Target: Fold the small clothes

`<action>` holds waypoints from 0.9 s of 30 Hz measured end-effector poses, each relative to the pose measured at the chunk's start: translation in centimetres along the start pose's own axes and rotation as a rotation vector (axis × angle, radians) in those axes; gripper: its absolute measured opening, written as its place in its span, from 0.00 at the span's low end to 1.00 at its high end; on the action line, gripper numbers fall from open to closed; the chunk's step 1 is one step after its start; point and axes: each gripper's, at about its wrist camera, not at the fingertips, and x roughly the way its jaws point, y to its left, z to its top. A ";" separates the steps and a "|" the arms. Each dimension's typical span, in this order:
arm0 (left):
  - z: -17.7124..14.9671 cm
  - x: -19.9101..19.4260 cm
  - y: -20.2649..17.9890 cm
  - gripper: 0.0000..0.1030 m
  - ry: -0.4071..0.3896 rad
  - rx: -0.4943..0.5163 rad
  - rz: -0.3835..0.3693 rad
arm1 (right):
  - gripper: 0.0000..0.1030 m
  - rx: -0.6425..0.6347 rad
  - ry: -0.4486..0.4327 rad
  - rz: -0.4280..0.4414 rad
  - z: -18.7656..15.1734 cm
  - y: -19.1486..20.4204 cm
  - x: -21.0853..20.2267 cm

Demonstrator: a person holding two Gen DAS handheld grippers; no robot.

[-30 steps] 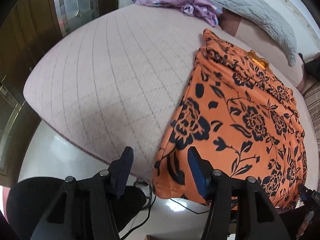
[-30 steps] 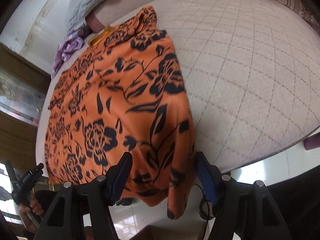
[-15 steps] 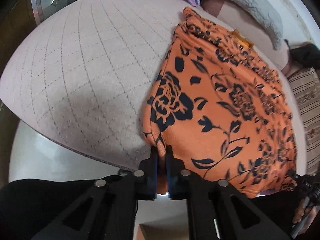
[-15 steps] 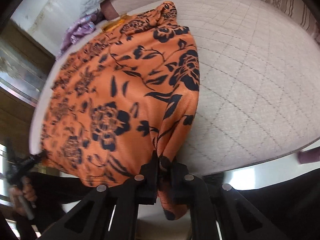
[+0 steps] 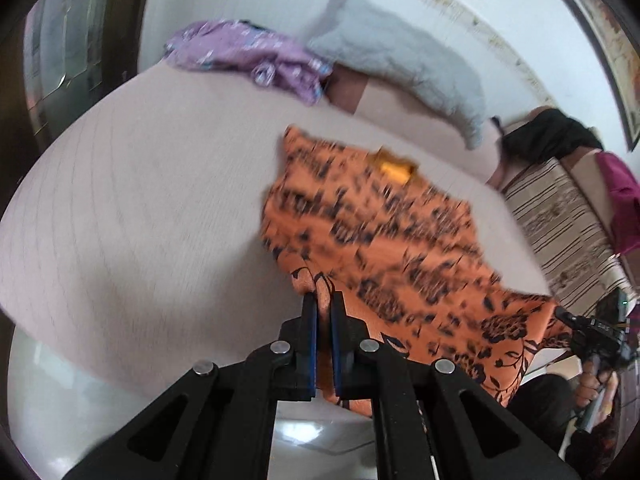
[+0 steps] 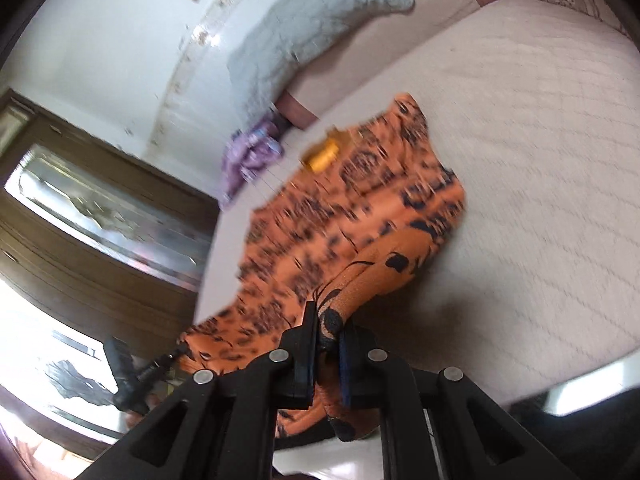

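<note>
An orange garment with black flowers point(image 5: 384, 236) lies on the pale quilted bed point(image 5: 140, 208), its yellow-lined neck at the far end. My left gripper point(image 5: 323, 300) is shut on its near left hem corner and holds it lifted above the bed. My right gripper point(image 6: 329, 320) is shut on the near right hem corner of the garment point(image 6: 360, 208), also lifted. The near hem hangs stretched between both grippers. The cloth is motion-blurred in both views.
A purple garment point(image 5: 248, 56) and a grey pillow point(image 5: 400, 64) lie at the head of the bed. A striped cushion point(image 5: 560, 224) and a black item point(image 5: 548, 136) are on the right. A wooden wardrobe point(image 6: 100, 248) stands on the left. The bed's near edge point(image 5: 72, 360) drops to a shiny floor.
Both grippers closed on the hem corners a second ago. Since then they have lifted the hem up and carried it forward over the bed toward the neck.
</note>
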 end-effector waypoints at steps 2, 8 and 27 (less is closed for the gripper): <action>2.6 0.3 -0.1 0.06 -0.020 -0.001 -0.004 | 0.09 0.005 -0.036 0.023 1.8 0.5 0.3; 10.8 3.3 -0.1 0.06 -0.085 0.023 0.037 | 0.09 0.071 -0.155 0.049 10.0 0.2 3.1; 17.8 23.0 6.0 0.16 -0.052 -0.106 0.232 | 0.87 0.472 -0.271 -0.014 22.8 -12.2 17.9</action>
